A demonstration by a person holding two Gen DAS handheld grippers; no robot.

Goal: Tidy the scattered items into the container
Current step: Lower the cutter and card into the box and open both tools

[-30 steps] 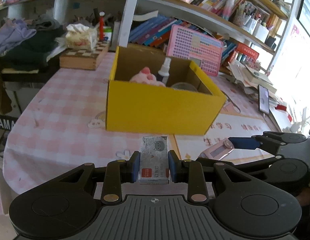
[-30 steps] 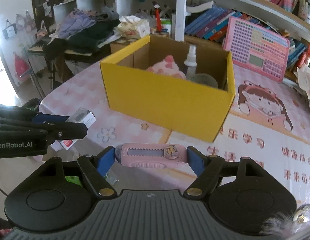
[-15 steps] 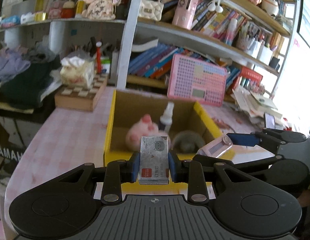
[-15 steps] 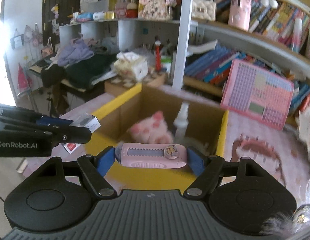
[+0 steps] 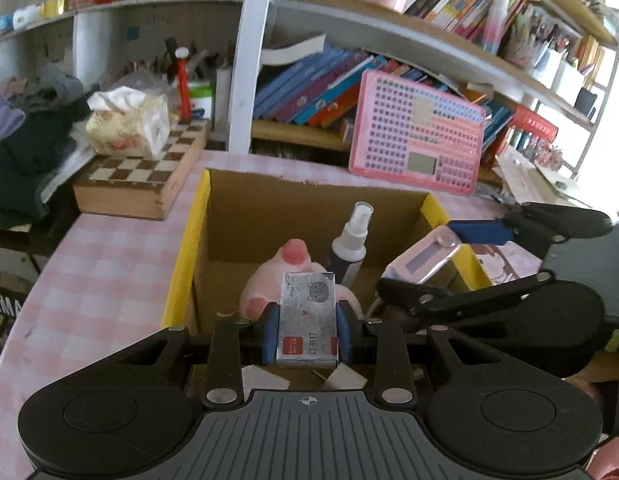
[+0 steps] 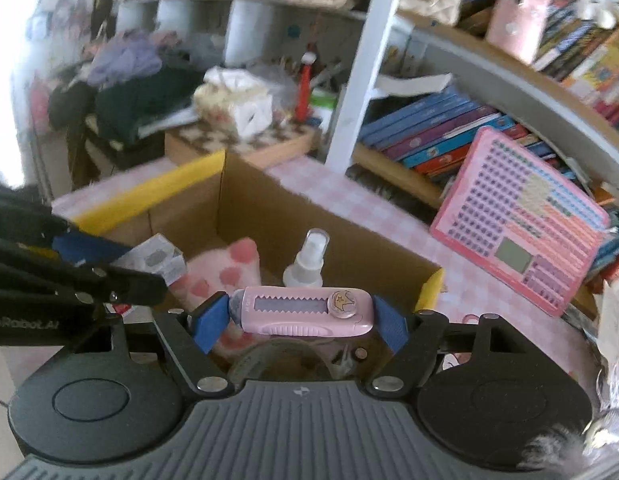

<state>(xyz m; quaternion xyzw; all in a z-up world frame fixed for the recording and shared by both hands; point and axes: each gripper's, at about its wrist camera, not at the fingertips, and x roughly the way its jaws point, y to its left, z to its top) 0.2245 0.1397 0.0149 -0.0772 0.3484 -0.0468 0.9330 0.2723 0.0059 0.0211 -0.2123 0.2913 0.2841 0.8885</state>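
Note:
My left gripper (image 5: 307,332) is shut on a small grey staple box (image 5: 307,320) and holds it above the open yellow cardboard box (image 5: 185,256). My right gripper (image 6: 303,316) is shut on a pink utility knife (image 6: 305,310), held crosswise over the same box (image 6: 157,192). Inside the box lie a pink plush toy (image 5: 293,260) and a white spray bottle (image 5: 351,240); both also show in the right wrist view, the plush toy (image 6: 233,268) and the bottle (image 6: 307,260). The right gripper with the knife (image 5: 423,254) appears in the left wrist view, and the staple box (image 6: 157,258) in the right wrist view.
The box stands on a pink checked tablecloth (image 5: 97,276). A wooden chessboard case (image 5: 145,176) with a tissue pack (image 5: 127,124) sits behind left. A pink keyboard toy (image 5: 417,132) leans against the bookshelf behind right. Clothes pile at the far left (image 5: 21,140).
Both grippers have risen from in front of the box and moved forward over its open top, each still holding its item. The box interior now lies below them.

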